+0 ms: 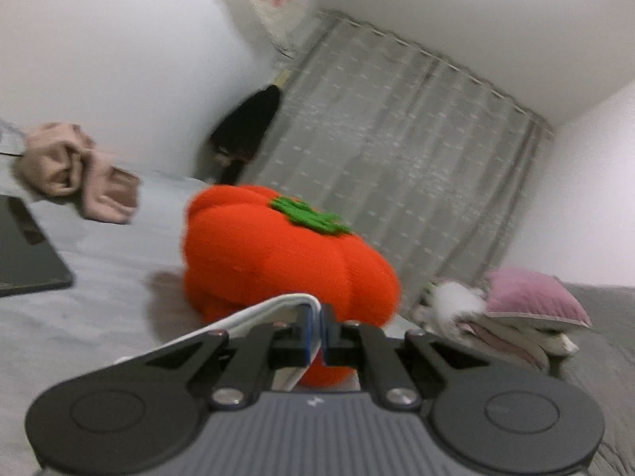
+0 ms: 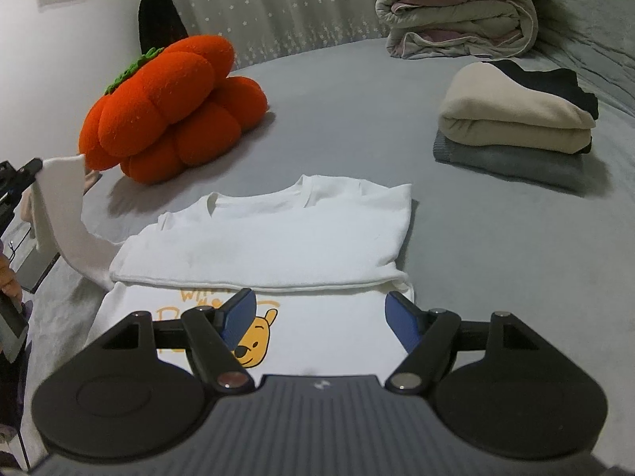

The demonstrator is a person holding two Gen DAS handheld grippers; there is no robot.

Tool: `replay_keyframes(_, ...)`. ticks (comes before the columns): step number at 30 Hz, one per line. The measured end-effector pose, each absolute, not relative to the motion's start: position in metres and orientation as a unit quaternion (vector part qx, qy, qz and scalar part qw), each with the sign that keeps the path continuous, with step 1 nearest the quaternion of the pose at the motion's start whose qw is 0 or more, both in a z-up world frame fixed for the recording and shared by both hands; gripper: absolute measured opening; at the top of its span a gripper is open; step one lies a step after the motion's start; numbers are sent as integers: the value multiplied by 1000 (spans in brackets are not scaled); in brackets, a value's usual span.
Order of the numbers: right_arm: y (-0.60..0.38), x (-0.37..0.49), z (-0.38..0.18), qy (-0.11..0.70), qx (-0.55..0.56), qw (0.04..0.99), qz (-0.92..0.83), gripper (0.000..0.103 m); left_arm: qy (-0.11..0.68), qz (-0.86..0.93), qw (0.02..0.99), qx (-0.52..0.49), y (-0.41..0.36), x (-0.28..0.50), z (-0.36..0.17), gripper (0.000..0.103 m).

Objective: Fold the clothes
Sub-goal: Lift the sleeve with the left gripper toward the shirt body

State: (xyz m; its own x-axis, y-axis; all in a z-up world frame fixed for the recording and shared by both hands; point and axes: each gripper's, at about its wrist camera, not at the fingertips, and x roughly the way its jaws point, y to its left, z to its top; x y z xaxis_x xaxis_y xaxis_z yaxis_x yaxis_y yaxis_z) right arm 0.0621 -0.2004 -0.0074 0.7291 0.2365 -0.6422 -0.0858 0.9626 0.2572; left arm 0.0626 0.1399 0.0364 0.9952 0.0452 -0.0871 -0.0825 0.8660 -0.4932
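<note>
The white T-shirt [image 2: 262,246] lies part-folded on the grey bed [image 2: 496,261], collar pointing toward the orange pumpkin cushion [image 2: 170,111]; the left gripper [image 1: 319,327] pinches its lifted sleeve [image 2: 59,206]; the right gripper [image 2: 317,317] hovers with fingers apart; folded clothes [image 2: 516,123] sit well apart.

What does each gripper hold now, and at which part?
The left gripper pinches the white shirt by its sleeve end. The right gripper is open, holding nothing.

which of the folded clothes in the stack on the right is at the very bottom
The grey garment, lying flat on the bed. The cream sweater sits on top of it, and a black piece rests over the cream one's far edge.
</note>
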Motion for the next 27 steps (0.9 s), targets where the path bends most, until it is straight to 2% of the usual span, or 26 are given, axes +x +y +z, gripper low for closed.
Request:
replay_keyframes(13, -205, 63, -7, 357, 112, 924, 83, 75, 147, -103, 960, -215, 67, 85, -6, 4)
replay_keyframes(23, -202, 64, -13, 366, 110, 920, 82, 75, 251, -134, 940, -190, 46, 97, -53, 6)
replay_keyframes(26, -200, 65, -15, 369, 108, 919, 81, 75, 280, -139, 932, -182, 45, 101, -62, 10)
replay_keyframes(27, -199, 65, -15, 371, 108, 919, 81, 75, 286, -140, 931, -180, 45, 101, -63, 14)
